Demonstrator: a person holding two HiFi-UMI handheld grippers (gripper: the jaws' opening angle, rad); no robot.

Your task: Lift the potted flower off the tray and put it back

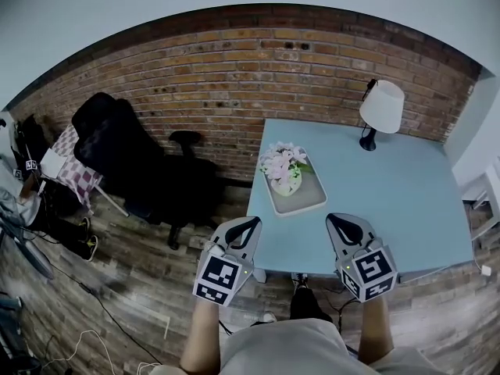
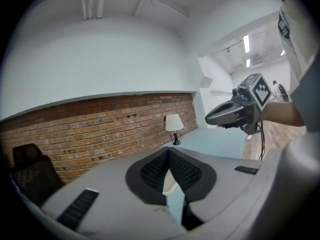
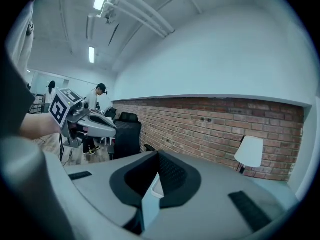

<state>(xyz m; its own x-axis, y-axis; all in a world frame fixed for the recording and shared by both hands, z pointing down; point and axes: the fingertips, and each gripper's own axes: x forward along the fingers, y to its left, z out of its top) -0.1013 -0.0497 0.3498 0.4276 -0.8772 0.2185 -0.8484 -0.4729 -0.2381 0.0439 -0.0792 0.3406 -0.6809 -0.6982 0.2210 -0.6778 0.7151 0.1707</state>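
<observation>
Brick wall (image 1: 234, 76) behind a light blue table (image 1: 391, 186); a white-shaded lamp (image 1: 381, 108) stands at the far right corner and a black office chair (image 1: 133, 158) sits off to the left. We note the potted flower (image 1: 285, 166) (pale pink and white blooms) standing in the grey tray (image 1: 308, 204) near the table's left edge. Left gripper (image 1: 248, 223) and right gripper (image 1: 337, 219) hover by the near edge, apart from the tray. On both we see the jaws pressed together with nothing between them.

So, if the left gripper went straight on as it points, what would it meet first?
Probably the white rectangular tray holding the pale pink potted flower, on the light blue table; depth is unclear.
</observation>
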